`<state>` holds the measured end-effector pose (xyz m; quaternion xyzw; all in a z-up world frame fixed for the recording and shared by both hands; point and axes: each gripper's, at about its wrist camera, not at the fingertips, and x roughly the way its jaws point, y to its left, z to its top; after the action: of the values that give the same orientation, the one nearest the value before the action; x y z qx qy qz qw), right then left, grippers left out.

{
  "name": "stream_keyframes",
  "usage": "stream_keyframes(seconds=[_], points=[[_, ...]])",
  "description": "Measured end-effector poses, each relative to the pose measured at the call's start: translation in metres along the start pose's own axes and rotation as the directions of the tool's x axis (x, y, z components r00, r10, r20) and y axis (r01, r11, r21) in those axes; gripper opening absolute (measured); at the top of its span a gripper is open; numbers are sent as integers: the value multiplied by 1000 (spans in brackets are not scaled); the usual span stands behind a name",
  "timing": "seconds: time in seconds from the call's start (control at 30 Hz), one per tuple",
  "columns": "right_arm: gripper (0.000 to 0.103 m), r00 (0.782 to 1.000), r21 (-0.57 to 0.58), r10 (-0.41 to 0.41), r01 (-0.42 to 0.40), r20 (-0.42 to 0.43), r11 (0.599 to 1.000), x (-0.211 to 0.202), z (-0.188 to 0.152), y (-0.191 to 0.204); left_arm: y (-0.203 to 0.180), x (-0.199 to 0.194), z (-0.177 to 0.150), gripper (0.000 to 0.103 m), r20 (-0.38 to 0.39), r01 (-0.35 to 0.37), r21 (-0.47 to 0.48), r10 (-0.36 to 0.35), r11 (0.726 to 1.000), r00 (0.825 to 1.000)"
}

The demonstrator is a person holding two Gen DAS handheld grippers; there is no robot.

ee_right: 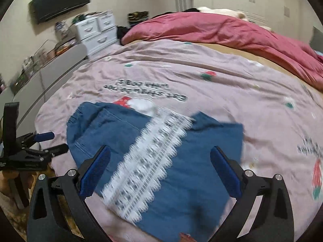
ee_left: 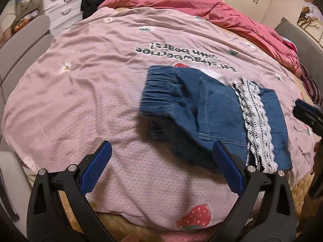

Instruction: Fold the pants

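Observation:
Small blue denim pants [ee_left: 203,109] with a white lace hem band [ee_left: 256,121] lie folded on the pink quilt [ee_left: 90,90]; the elastic waistband is at their left end. My left gripper [ee_left: 161,167] is open and empty, hovering just near of the pants' left part. In the right wrist view the pants [ee_right: 189,161] lie under my right gripper [ee_right: 159,171], which is open and empty above the lace band [ee_right: 149,161]. The left gripper [ee_right: 48,143] shows at the left edge there. The right gripper's black body [ee_left: 308,117] shows at the right edge of the left wrist view.
A crumpled red duvet [ee_left: 212,14] lies along the far side of the bed. White drawer units [ee_left: 60,6] and a grey bench [ee_right: 60,64] stand to the left. A TV [ee_right: 60,0] hangs on the wall. The bed's near edge is just under the grippers.

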<state>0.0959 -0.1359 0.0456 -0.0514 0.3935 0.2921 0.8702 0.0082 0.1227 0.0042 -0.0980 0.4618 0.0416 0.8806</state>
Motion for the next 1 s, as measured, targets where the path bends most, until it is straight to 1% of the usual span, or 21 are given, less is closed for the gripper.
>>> stream_keyframes(seconds=[0.27, 0.33, 0.4, 0.53, 0.57, 0.6, 0.63, 0.67, 0.7, 0.73, 0.77, 0.8, 0.83, 0.9, 0.93, 1.0], points=[[99, 993, -91, 86, -94, -86, 991, 46, 39, 33, 12, 1, 0, 94, 0, 17, -27, -17, 999, 1000], [99, 990, -124, 95, -108, -106, 986, 57, 47, 44, 16, 3, -1, 94, -1, 35, -47, -35, 998, 999], [99, 984, -153, 122, -141, -128, 978, 68, 55, 55, 20, 5, -3, 94, 0, 68, -84, -68, 994, 998], [99, 972, -191, 156, -189, -176, 963, 87, 64, 71, 21, 8, -8, 94, 3, 109, -112, -109, 988, 994], [99, 970, -200, 158, -195, -185, 960, 91, 67, 75, 21, 10, -8, 91, 2, 124, -118, -124, 985, 992], [99, 967, -209, 164, -204, -196, 956, 96, 69, 79, 21, 10, -9, 82, 4, 137, -125, -137, 983, 991], [99, 961, -216, 177, -222, -212, 951, 101, 72, 84, 21, 11, -9, 78, 3, 156, -135, -157, 978, 988], [99, 956, -223, 186, -237, -229, 946, 105, 75, 88, 21, 12, -10, 72, 6, 196, -153, -197, 969, 980], [99, 951, -228, 194, -249, -239, 941, 107, 77, 91, 21, 15, -10, 68, 9, 232, -173, -234, 957, 972], [99, 946, -237, 205, -266, -252, 934, 111, 79, 96, 21, 17, -10, 65, 6, 251, -186, -254, 950, 967], [99, 941, -252, 211, -278, -264, 927, 115, 81, 101, 21, 21, -11, 57, 1, 291, -213, -298, 933, 955], [99, 936, -265, 217, -291, -276, 919, 117, 82, 106, 20, 24, -11, 53, -2, 319, -229, -328, 920, 945], [99, 928, -277, 229, -312, -294, 909, 121, 84, 112, 18, 28, -11, 53, -9, 333, -236, -344, 913, 939], [99, 919, -294, 231, -328, -321, 898, 130, 86, 120, 13, 33, -12, 44, -19, 334, -220, -346, 917, 938], [99, 910, -299, 237, -344, -340, 890, 136, 87, 124, 10, 38, -13, 43, -30, 333, -210, -346, 919, 938], [98, 904, -307, 232, -350, -360, 885, 147, 89, 131, 9, 46, -15, 42, -42, 334, -224, -351, 916, 935]])
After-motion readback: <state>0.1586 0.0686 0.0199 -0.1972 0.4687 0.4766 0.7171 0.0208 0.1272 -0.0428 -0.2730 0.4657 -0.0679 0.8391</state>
